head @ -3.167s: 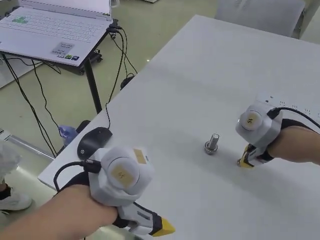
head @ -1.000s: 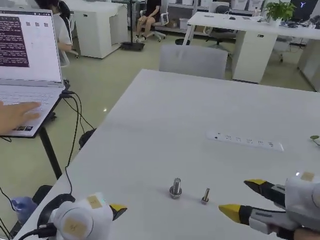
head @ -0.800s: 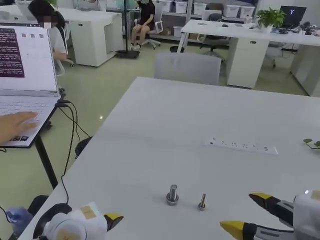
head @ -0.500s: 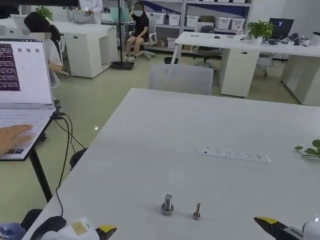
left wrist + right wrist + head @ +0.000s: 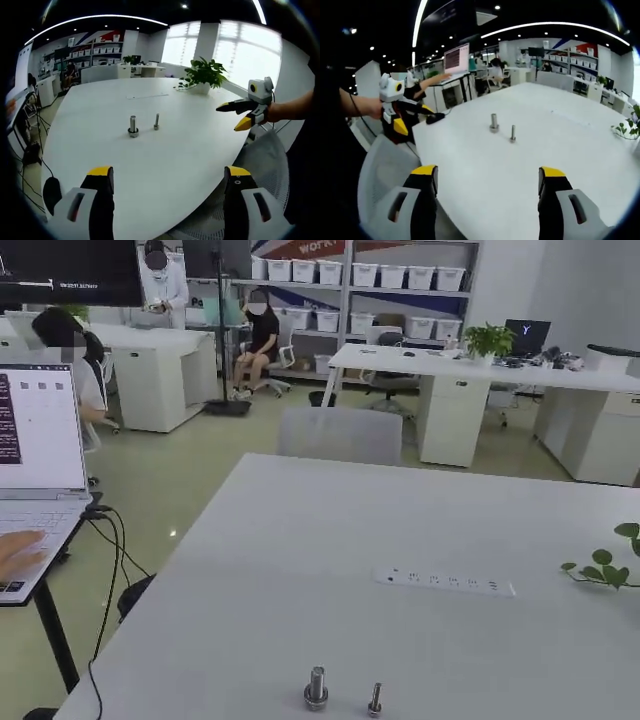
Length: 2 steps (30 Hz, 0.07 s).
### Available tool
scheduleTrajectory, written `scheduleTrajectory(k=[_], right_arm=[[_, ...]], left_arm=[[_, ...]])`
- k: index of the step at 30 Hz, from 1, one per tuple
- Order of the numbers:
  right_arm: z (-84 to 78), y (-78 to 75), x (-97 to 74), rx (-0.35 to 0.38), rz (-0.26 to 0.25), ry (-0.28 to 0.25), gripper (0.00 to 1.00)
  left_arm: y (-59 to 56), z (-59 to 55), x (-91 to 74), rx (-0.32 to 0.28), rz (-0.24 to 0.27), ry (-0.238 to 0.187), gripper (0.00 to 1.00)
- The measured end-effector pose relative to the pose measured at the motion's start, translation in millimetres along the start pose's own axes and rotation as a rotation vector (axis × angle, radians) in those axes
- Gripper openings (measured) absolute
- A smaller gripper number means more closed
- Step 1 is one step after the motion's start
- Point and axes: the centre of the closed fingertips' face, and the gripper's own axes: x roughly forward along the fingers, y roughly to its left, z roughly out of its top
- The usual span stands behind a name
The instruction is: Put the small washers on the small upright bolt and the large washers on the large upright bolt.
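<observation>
Table (image 5: 300, 570): large bolt (image 5: 316, 689) beside small bolt (image 5: 375, 699), power strip (image 5: 445, 583); desks (image 5: 430, 360) behind.

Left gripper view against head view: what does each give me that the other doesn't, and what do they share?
Left gripper view adds both tools: the left tongs, jaws wide apart at the bottom, and the right tongs, also open, held in a hand at the right.

Head view adds the grey chair at the table's far end.

Shared: the white table, the large bolt and small bolt standing upright side by side, the power strip beyond them, and a potted plant.
</observation>
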Motion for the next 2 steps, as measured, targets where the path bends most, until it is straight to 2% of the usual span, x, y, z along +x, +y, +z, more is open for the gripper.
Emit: scheduleTrajectory(k=[2], right_arm=[[0.0, 5.0, -1.1, -0.006, 0.005, -0.002, 0.85]], left_arm=[[-0.8, -1.2, -0.7, -0.001, -0.003, 0.002, 0.92]])
